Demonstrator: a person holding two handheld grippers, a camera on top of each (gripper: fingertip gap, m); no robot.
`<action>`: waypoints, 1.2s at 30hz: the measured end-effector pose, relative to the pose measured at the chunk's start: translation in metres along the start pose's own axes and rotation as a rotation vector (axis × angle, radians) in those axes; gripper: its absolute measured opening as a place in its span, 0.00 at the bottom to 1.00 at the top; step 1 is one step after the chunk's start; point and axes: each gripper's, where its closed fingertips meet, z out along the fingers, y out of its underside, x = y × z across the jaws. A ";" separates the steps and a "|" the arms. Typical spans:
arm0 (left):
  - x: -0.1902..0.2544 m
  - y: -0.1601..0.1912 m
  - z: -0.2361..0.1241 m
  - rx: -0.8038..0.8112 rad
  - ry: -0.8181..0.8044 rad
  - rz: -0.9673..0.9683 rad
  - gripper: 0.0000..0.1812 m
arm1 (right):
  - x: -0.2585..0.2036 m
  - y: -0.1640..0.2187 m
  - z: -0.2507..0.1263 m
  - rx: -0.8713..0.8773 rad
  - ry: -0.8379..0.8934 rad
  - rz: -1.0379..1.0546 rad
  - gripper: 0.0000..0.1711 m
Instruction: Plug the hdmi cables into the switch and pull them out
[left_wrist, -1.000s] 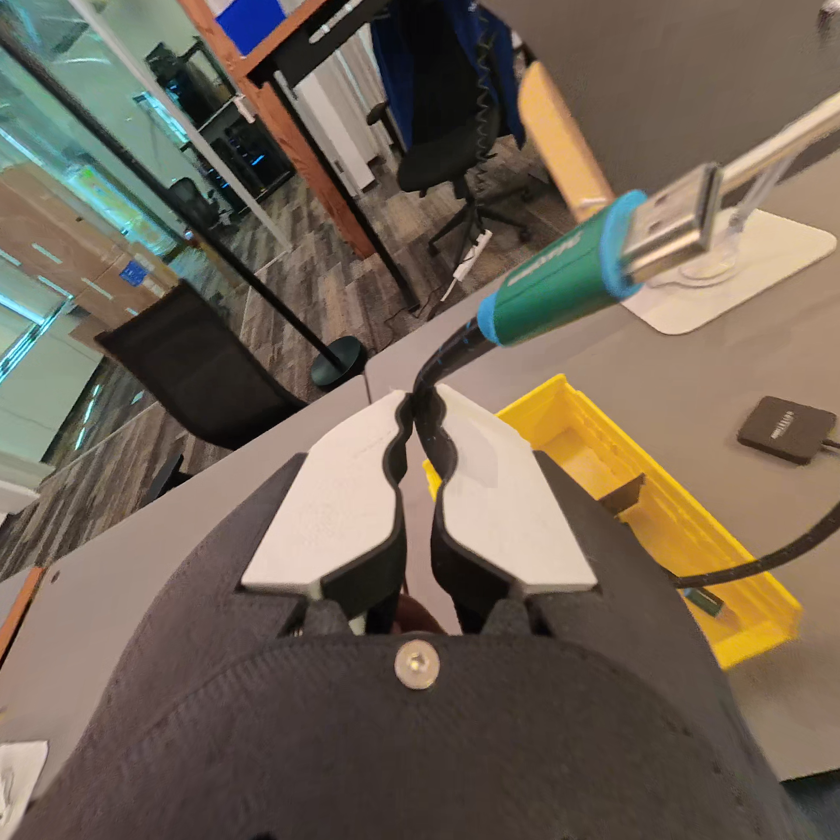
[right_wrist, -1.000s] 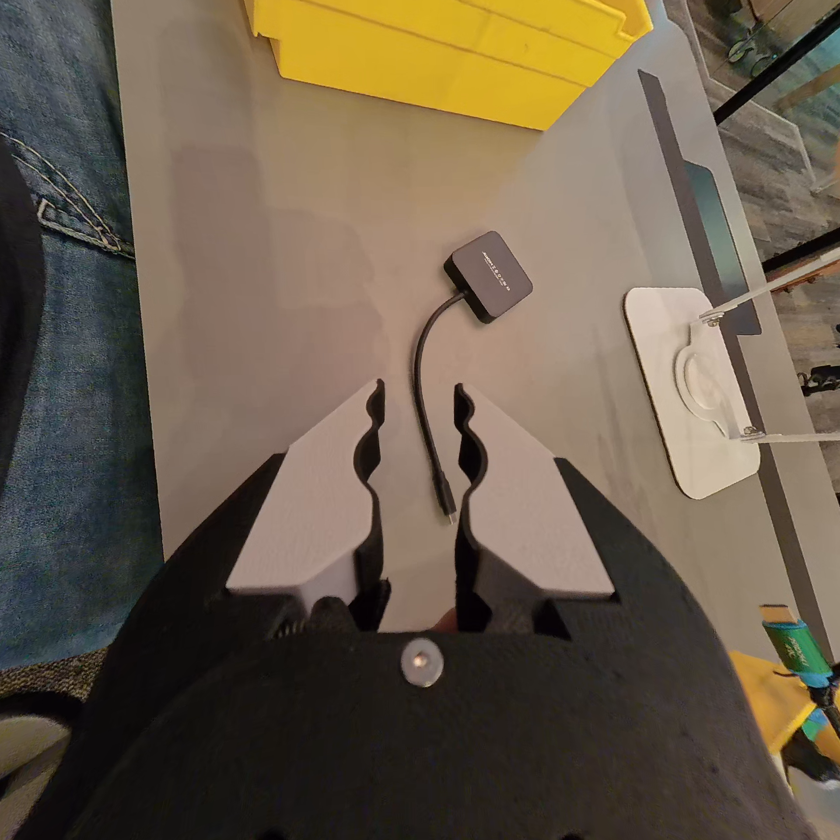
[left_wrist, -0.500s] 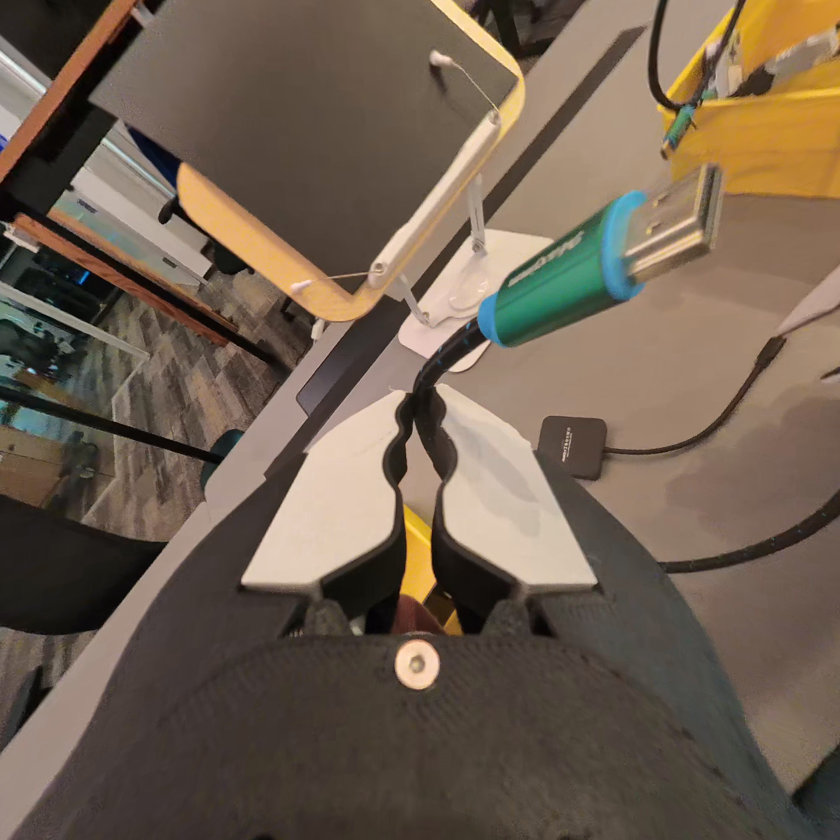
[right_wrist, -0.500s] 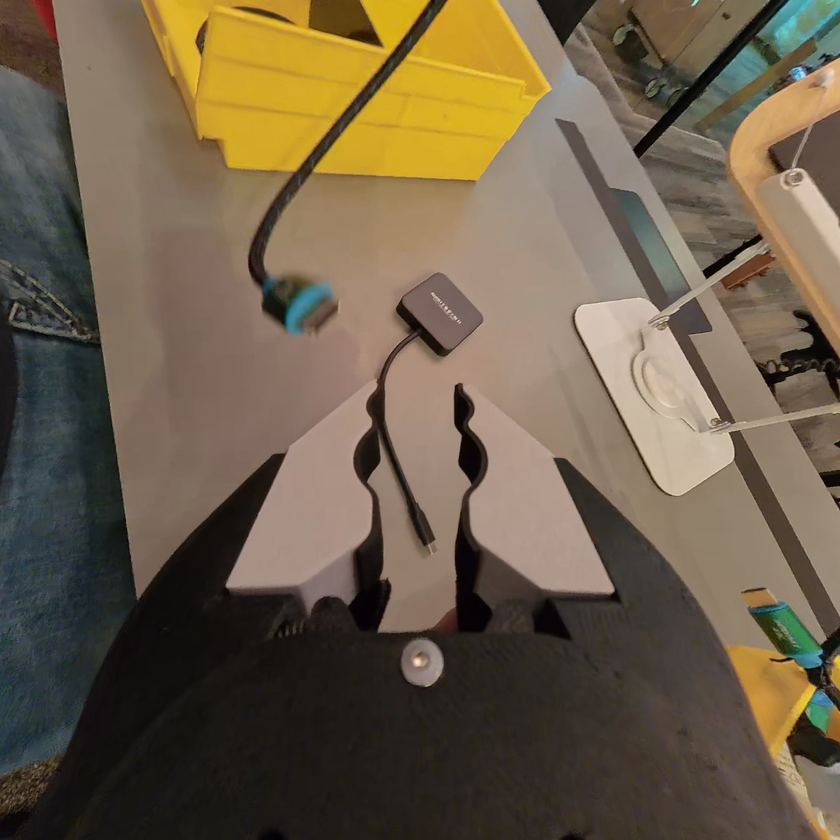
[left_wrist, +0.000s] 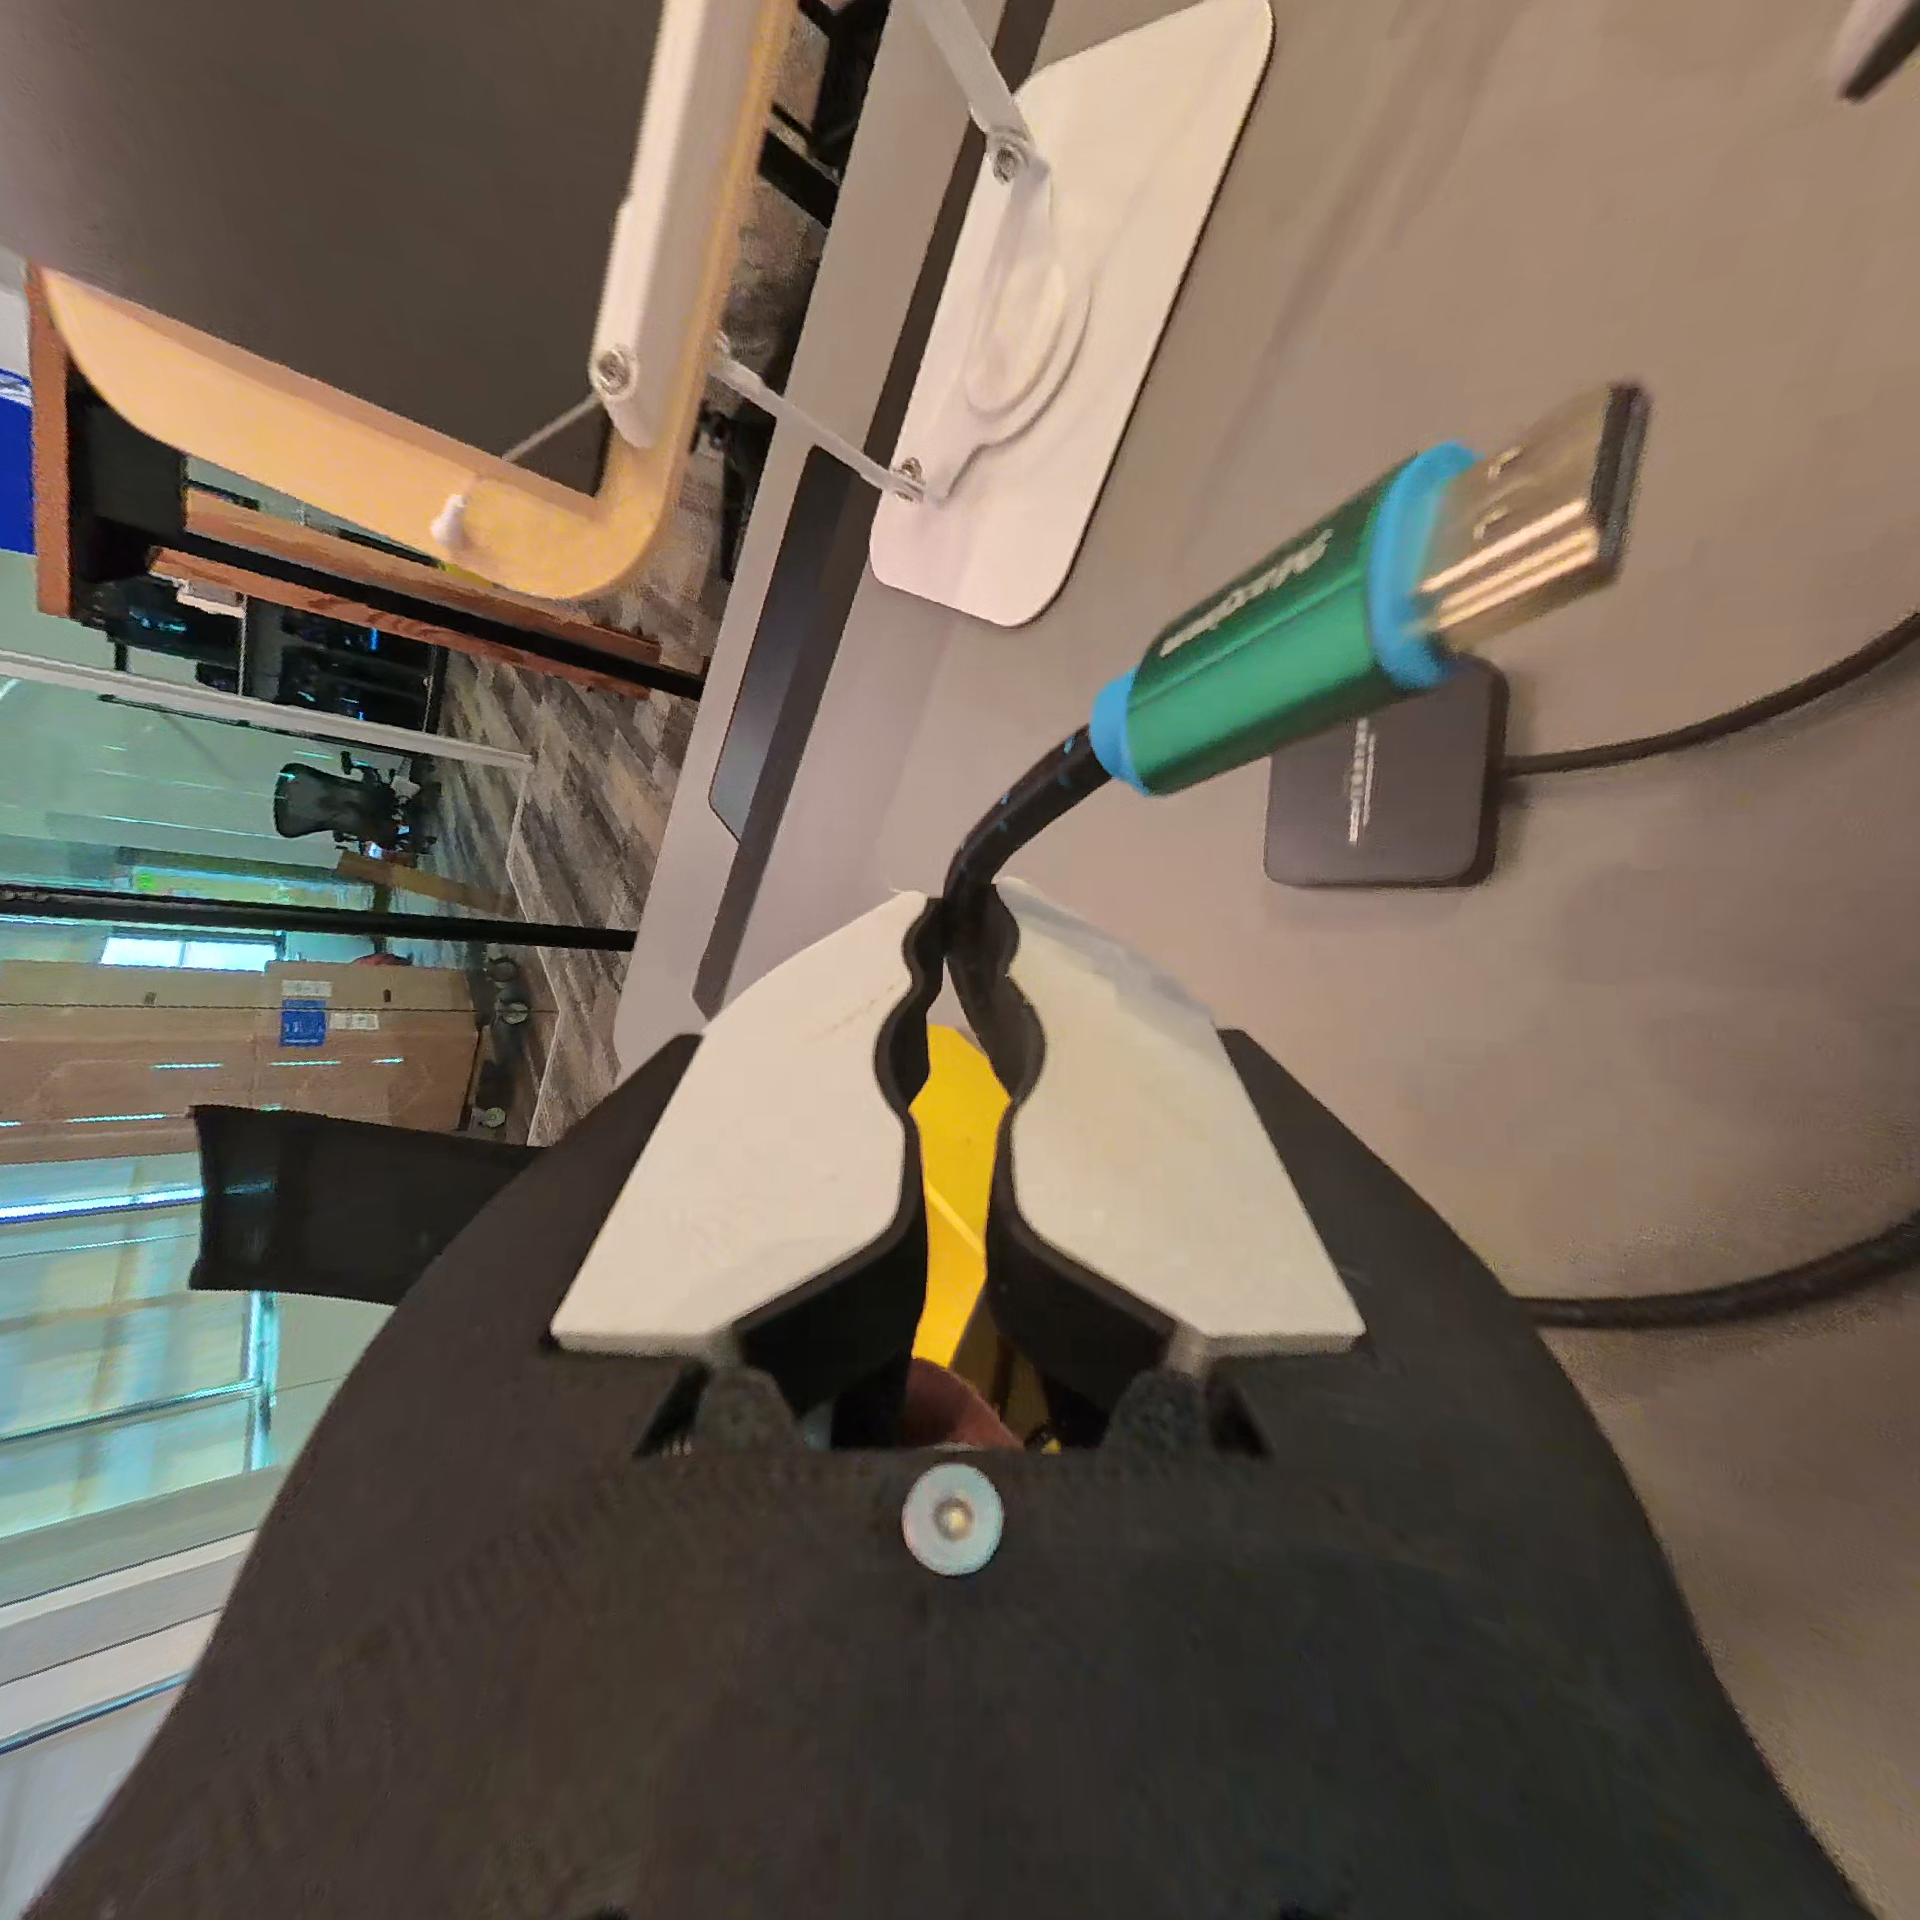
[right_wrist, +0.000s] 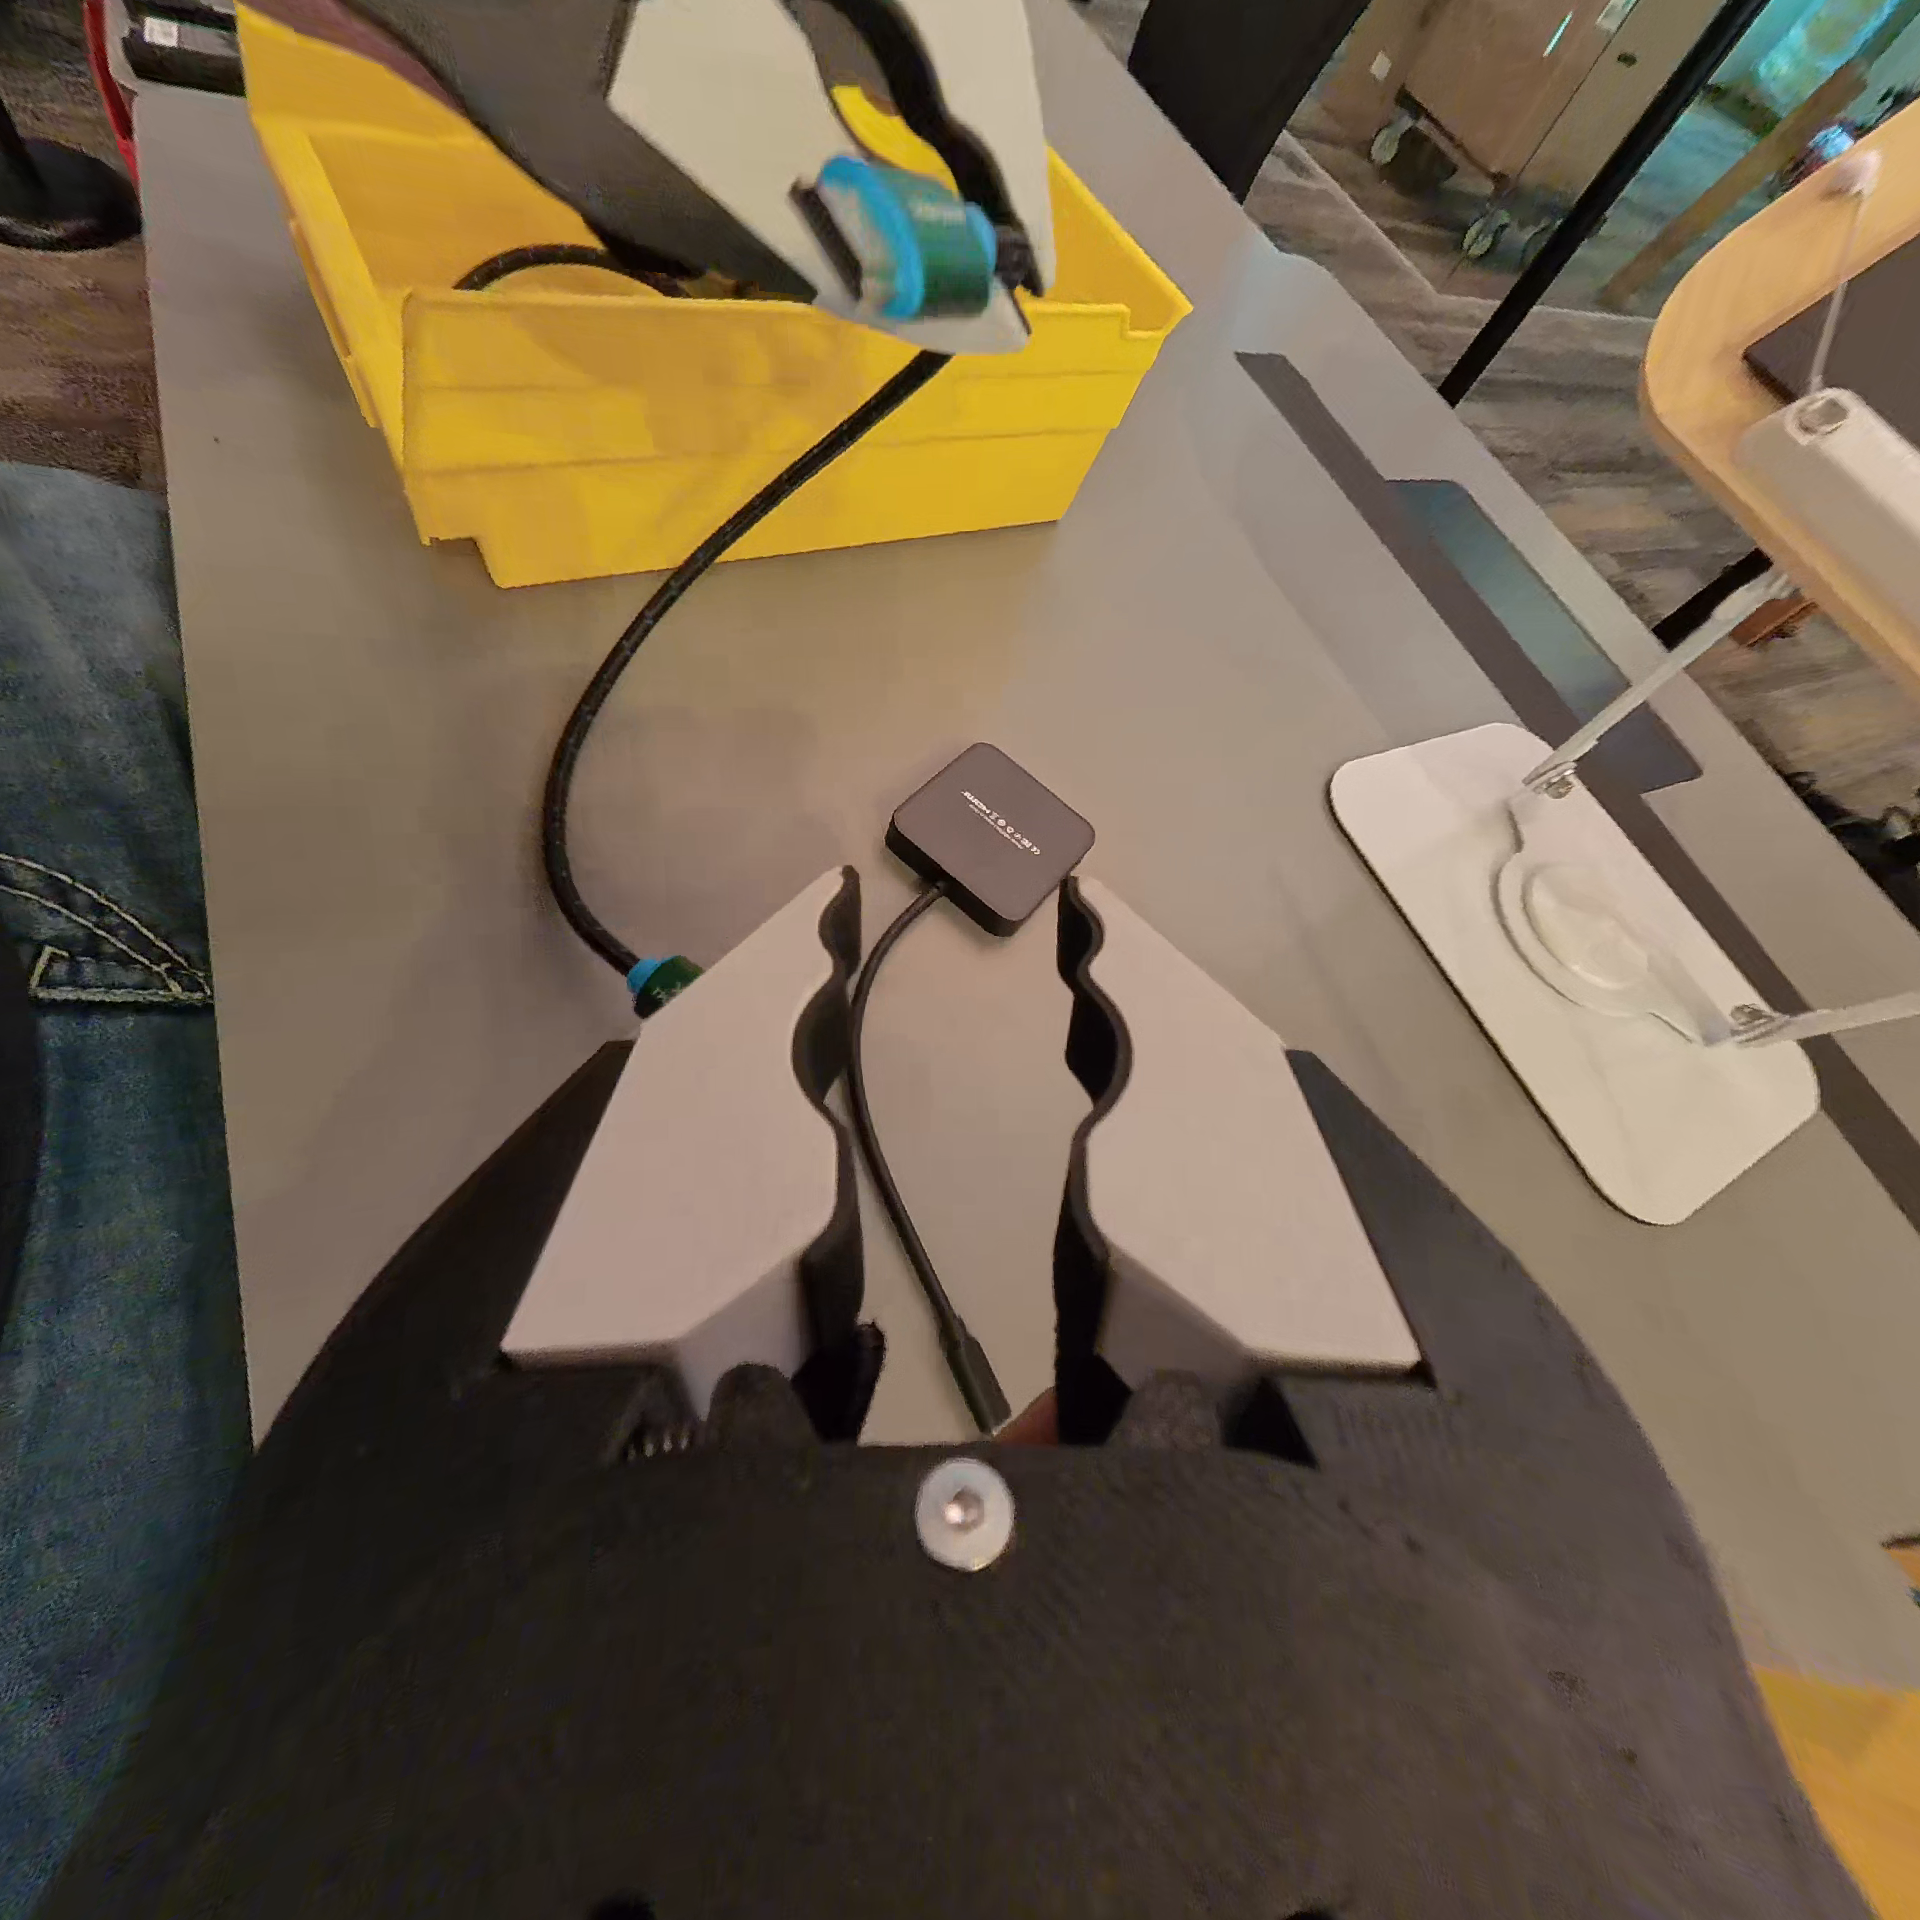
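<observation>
Insertion is coming up: the left gripper (left_wrist: 961, 914) is pinching the black braided cable (left_wrist: 1003, 842) just behind its green, blue-ringed HDMI plug (left_wrist: 1278, 634), which is hanging above the small flat black square switch (right_wrist: 989, 834) near the middle of the grey counter (right_wrist: 416, 727). The right gripper (right_wrist: 958, 883), fingers wide and empty, is straddling the switch's thin lead. Best to brace the switch first, then level the plug with its port.

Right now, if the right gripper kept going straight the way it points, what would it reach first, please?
Probably the small black switch on the grey table, just beyond the open right gripper; its thin cord already runs between the fingers. Height is unclear.
</observation>
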 end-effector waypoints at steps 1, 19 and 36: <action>0.003 0.004 0.003 -0.014 -0.001 0.015 0.03 | 0.000 0.001 0.005 -0.008 -0.013 0.010 0.22; 0.008 0.048 0.019 -0.065 0.050 -0.068 0.03 | 0.006 0.039 0.104 -0.268 -0.266 -0.144 0.41; 0.012 0.052 0.031 -0.057 0.110 -0.130 0.03 | 0.006 0.057 0.145 -0.239 -0.453 -0.145 0.42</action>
